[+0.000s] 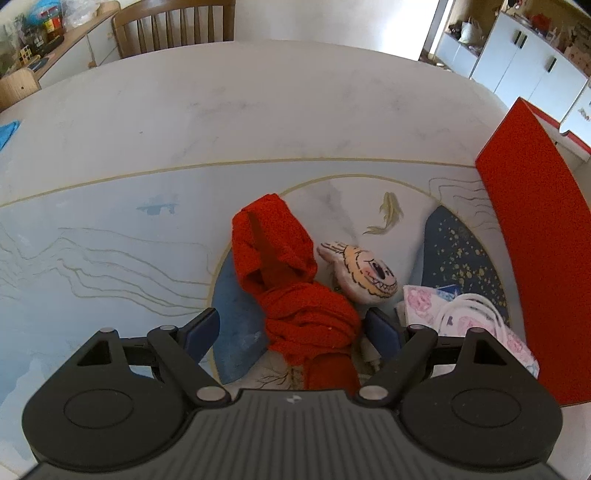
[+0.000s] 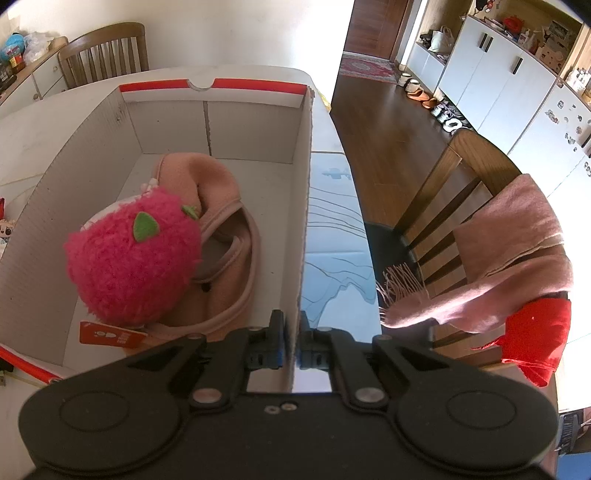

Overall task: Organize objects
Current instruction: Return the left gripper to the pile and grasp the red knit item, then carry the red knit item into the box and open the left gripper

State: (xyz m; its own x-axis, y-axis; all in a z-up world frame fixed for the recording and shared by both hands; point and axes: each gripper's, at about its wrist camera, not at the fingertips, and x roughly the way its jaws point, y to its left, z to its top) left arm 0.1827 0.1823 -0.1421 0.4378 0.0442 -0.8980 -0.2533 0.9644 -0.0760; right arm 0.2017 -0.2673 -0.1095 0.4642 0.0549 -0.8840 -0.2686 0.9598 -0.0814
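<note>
A red knitted scarf (image 1: 291, 280) lies bunched on the table mat. My left gripper (image 1: 293, 330) is open, its fingers on either side of the scarf's near end. A small cartoon-face plush (image 1: 364, 273) and a floral pouch (image 1: 465, 317) lie to the right of the scarf. My right gripper (image 2: 291, 341) is shut on the right wall of the red-and-white cardboard box (image 2: 303, 206). Inside the box are a pink fuzzy plush (image 2: 133, 258) and a pink fabric bag (image 2: 225, 236). The box's red outer wall (image 1: 535, 236) shows at the right of the left wrist view.
The table (image 1: 258, 110) carries a blue patterned mat (image 1: 92, 258). A wooden chair (image 1: 173, 26) stands at the far side. Another chair (image 2: 461, 184) at the right holds a pink scarf (image 2: 498, 258) and a red cloth (image 2: 535, 339). White cabinets (image 2: 498, 74) line the far wall.
</note>
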